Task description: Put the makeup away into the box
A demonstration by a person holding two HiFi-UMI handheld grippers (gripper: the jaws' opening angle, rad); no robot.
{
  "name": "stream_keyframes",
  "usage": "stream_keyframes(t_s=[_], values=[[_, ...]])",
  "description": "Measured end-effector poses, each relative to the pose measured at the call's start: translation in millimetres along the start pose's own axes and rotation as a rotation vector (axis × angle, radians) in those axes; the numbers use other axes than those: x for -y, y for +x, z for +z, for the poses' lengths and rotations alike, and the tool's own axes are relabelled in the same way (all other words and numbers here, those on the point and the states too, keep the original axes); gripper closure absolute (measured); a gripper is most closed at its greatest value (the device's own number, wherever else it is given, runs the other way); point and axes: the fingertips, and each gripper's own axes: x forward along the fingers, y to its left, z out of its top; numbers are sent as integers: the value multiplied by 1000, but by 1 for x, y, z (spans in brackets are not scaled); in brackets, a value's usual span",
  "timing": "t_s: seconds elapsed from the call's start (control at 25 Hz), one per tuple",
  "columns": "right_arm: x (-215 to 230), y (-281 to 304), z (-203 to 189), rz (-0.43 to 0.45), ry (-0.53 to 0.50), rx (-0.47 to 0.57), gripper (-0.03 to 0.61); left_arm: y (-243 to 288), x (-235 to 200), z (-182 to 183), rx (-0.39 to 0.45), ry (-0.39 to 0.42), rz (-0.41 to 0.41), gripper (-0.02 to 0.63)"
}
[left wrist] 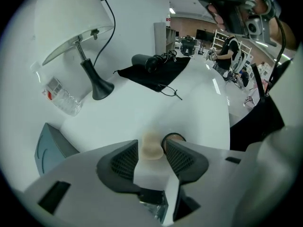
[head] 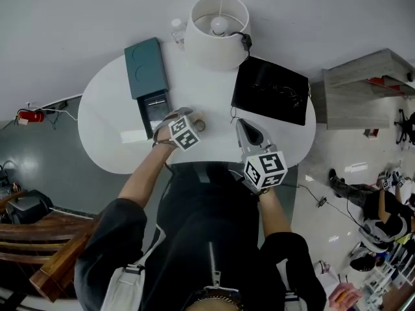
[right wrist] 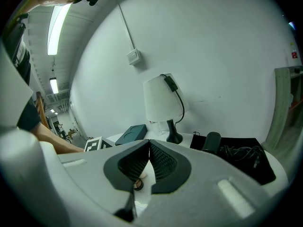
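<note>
Was at the picking-up step, by the look of things. Held the left gripper (left wrist: 151, 151) tipped steeply down over the white table (head: 104, 122), with its jaws apart. Had a small tan piece of makeup (left wrist: 151, 143) right in the gap between the tips, close to both pads but seemingly not squeezed yet. Saw a little round pot (left wrist: 174, 138) with a dark rim just past the right-hand jaw, right beside the tan piece. Could not tell whether the two touched.

Held the right gripper (right wrist: 149, 143) off to the right of the left one, pointing a bit downward. Had its jaws pressed together with nothing in them.

Found the blue-green box (head: 146, 67) ahead and to the left of the left gripper, near it but not touching. Seemed to show a dark open part on the end nearest that gripper. Could not see inside well enough to tell what lay in there. Left the lamp (head: 217, 21) and the black bag (head: 269, 89) well beyond the tips, out of the way.

Next, would need to shut the left jaws softly on the tan piece alone, without bumping the round pot. Then would need to lift it, carry it left to the box and let go over the open part. Would call for care, since so small a thing could pop out sideways.
</note>
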Motion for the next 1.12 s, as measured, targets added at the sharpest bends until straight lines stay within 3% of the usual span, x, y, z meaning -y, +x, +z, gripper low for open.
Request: stream_keyframes(t_s=[0.28,0.56,1.12], values=[[5,-7,-2,-37,11,3,574,12,-1,-8,-42,16,-18,457],[4,-8,-2,-55,15,7,573,7,-1,-2,-8,46,-8,508],[-11,4,4,-43,0,13,574,-33,-22,6,72,59,36,517]])
